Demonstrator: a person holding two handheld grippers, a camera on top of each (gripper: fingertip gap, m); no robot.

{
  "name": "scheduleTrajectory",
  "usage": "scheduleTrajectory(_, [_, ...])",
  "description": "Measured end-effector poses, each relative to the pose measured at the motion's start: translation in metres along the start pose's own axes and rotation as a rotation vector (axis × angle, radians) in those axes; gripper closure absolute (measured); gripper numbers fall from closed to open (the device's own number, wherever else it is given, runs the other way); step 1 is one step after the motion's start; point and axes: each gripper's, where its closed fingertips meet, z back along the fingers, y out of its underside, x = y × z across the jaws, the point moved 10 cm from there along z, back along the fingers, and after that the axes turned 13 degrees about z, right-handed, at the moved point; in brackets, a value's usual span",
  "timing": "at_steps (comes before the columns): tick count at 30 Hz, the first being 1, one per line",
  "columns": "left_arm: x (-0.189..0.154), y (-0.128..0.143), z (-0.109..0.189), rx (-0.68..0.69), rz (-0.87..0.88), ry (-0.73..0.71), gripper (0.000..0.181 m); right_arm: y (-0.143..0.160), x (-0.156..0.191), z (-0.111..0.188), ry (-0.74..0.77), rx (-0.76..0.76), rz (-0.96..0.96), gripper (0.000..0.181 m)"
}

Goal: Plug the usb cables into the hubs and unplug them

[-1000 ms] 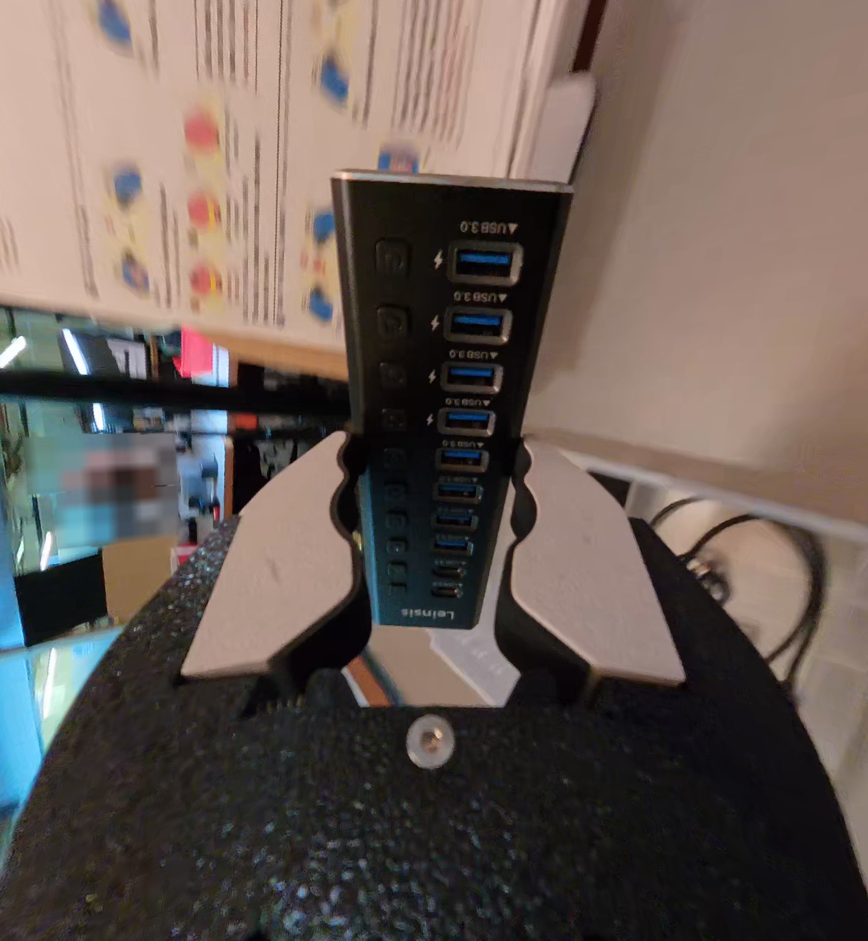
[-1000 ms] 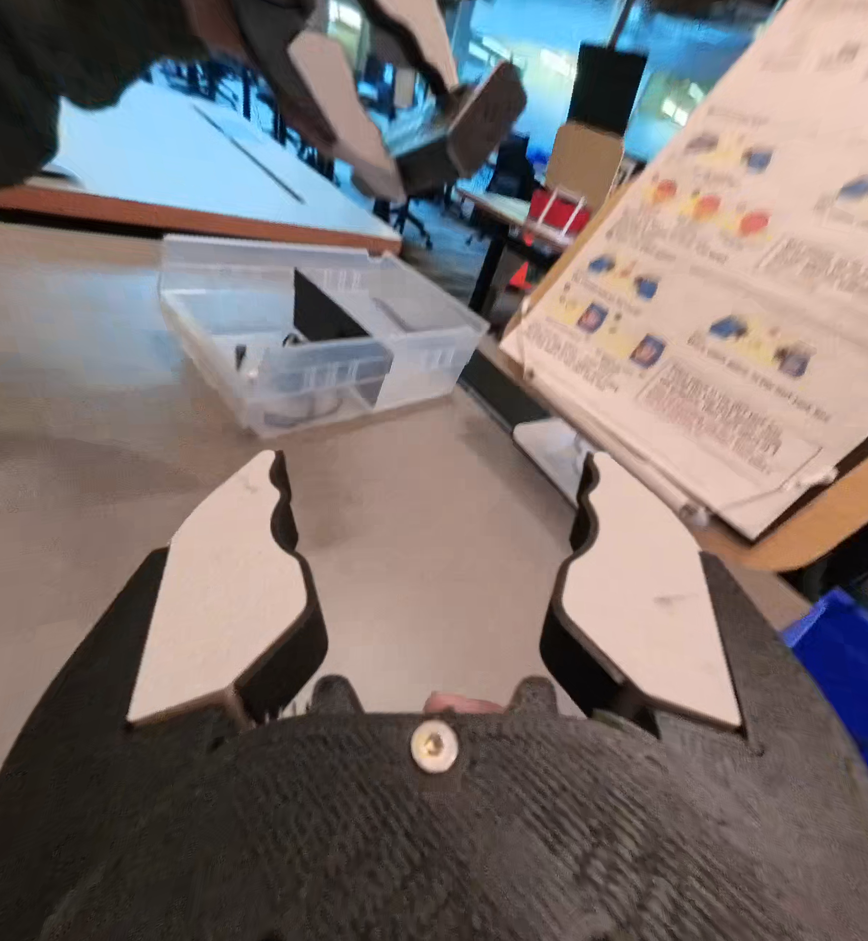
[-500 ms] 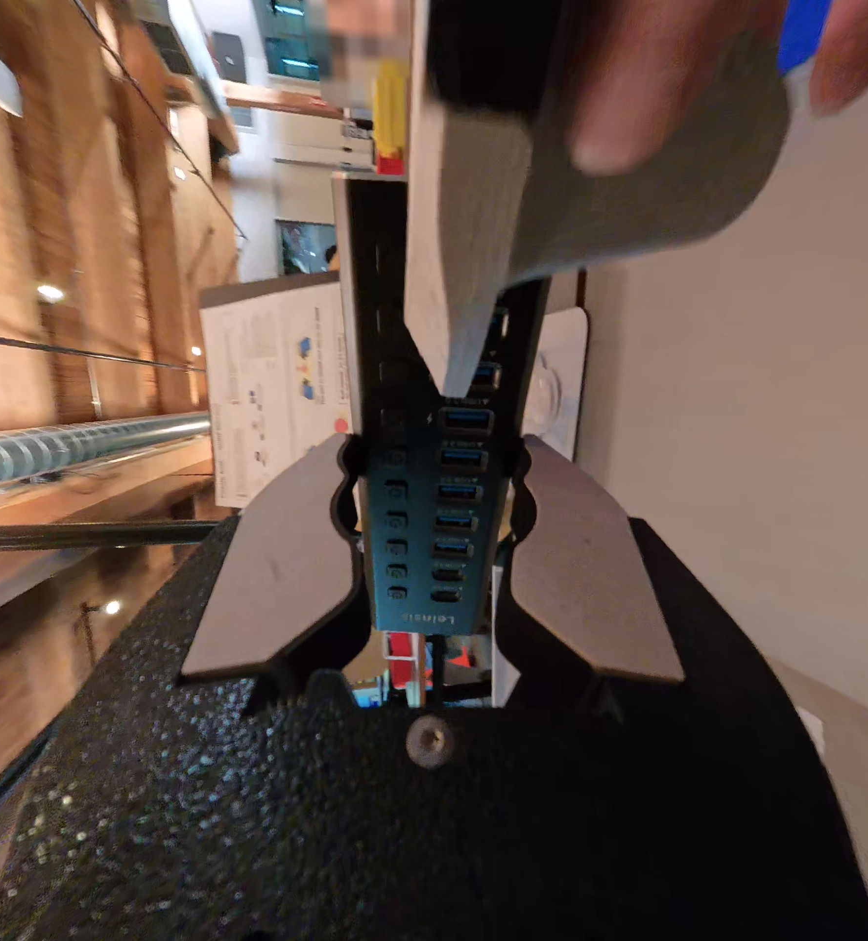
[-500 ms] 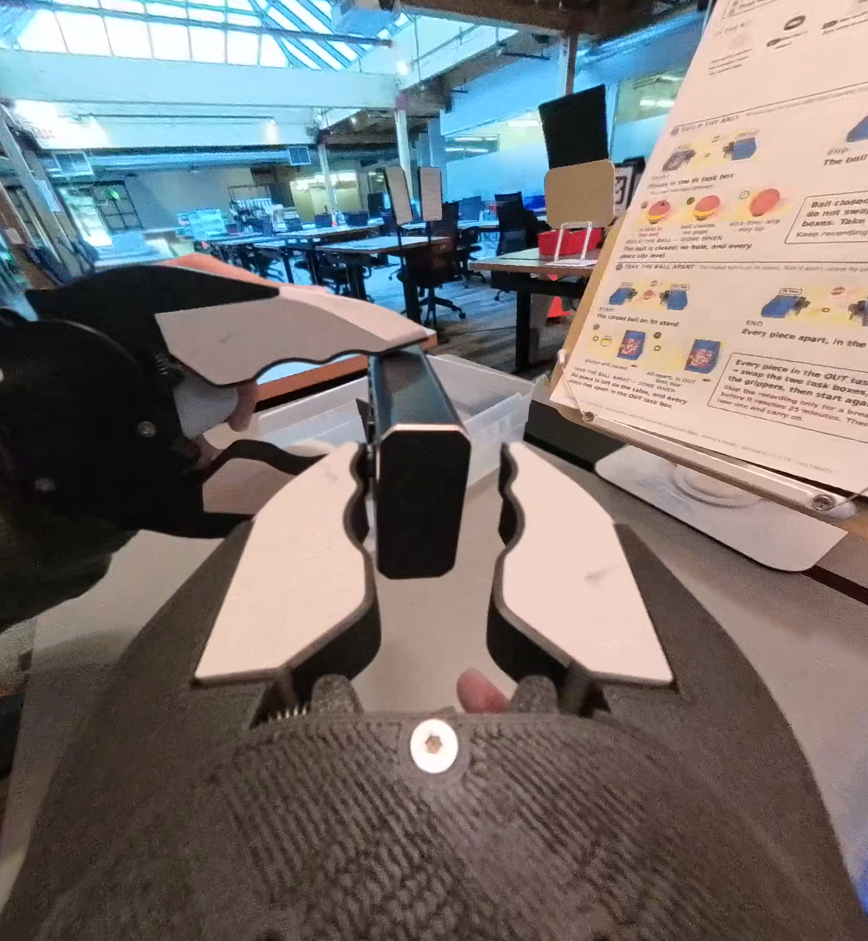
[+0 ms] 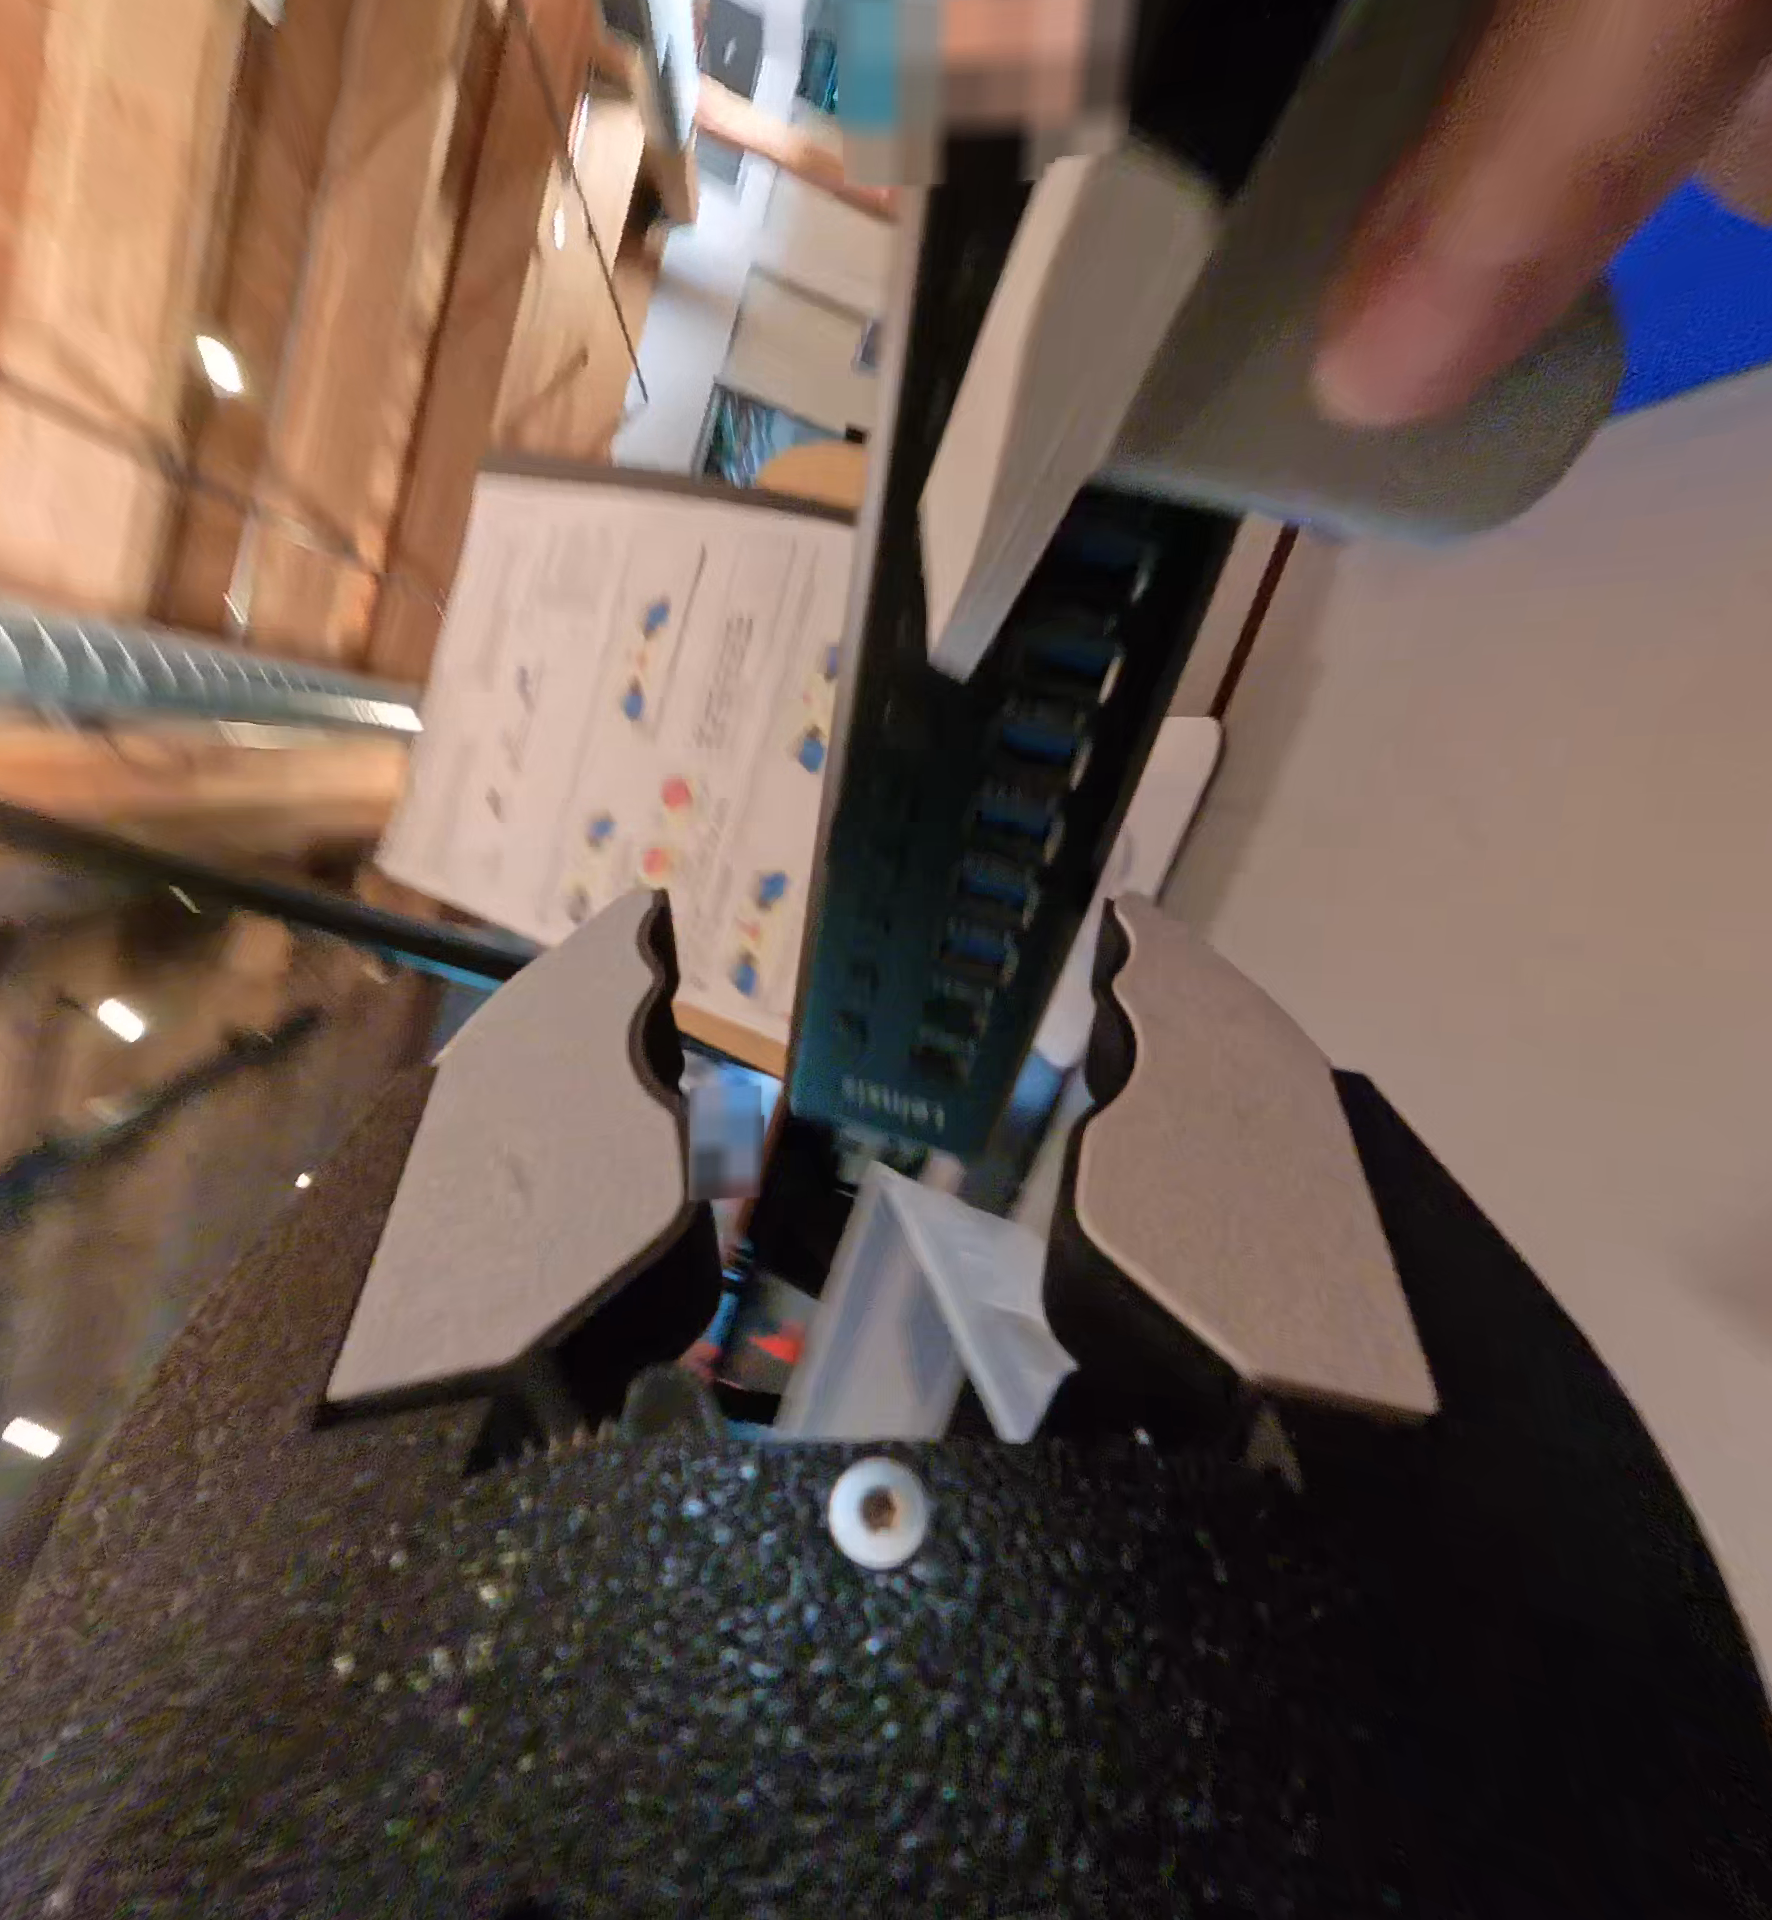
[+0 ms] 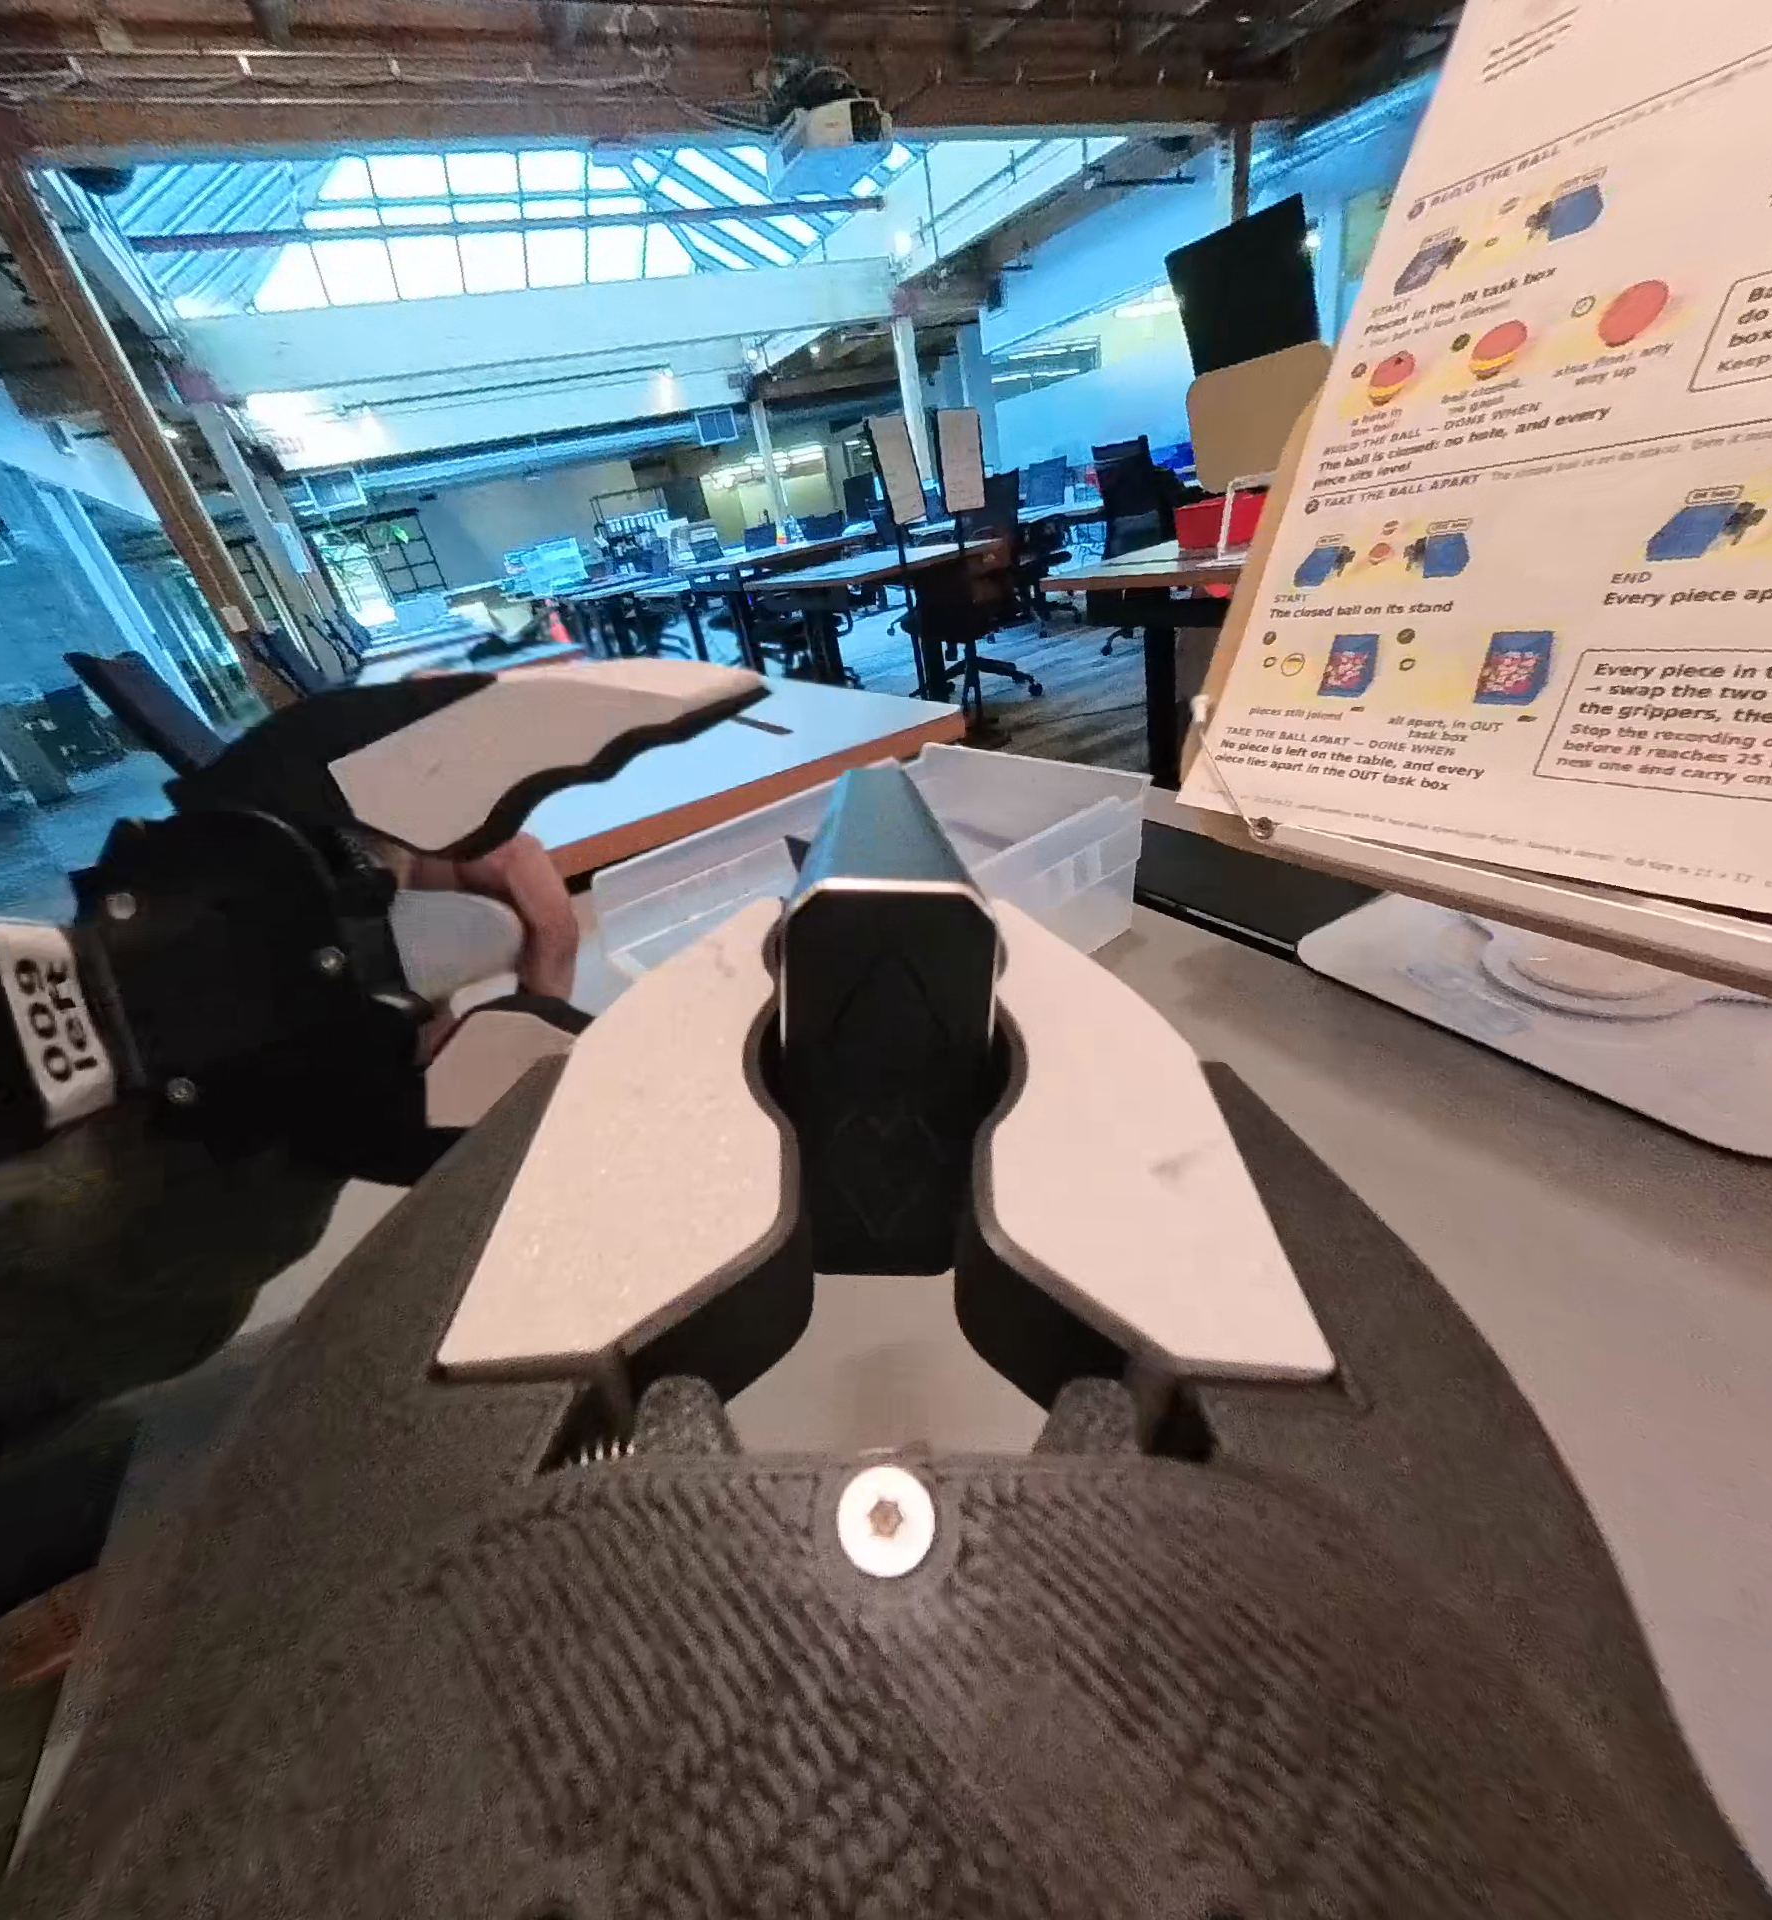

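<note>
1. Black and slab-shaped, with a brushed metal rim, the long USB hub (image 6: 887,997) is clamped at one end between the pale pads of the right gripper (image 6: 887,1023), whose jaws are drawn narrow against the hub's two sides.
2. The hub is held in the air above the grey tabletop (image 6: 1484,1299), its length pointing away from the right wrist camera.
3. In the left wrist view the same hub (image 5: 949,894) shows its row of blue ports; the picture is blurred, so their number is hard to tell.
4. The left gripper (image 5: 887,997) has its jaws spread wide, a gap on each side of the hub's near end, seemingly touching nothing.
5. A clear plastic compartment bin (image 6: 1027,831) sits on the table beyond the hub.
6. A white printed instruction sheet on a wooden stand (image 6: 1547,499) leans at the right.
</note>
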Motion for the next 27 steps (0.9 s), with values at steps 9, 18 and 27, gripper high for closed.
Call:
scheduleTrajectory(9, [-0.064, 0.041, 0.029, -0.154, 2.183, 0.708, 0.100, -0.010, 0.017, 0.020, -0.012, 0.134, 0.224, 0.151])
scheduleTrajectory(18, [-0.071, 0.054, 0.000, -0.174, 2.564, 0.862, 0.103, 0.011, 0.074, 0.026, 0.022, 0.288, 0.680, 0.151])
scheduleTrajectory(27, [-0.028, 0.037, 0.000, -0.391, 2.015, 0.916, 0.114, 0.030, 0.066, 0.039, -0.250, 0.225, 0.101, 0.092])
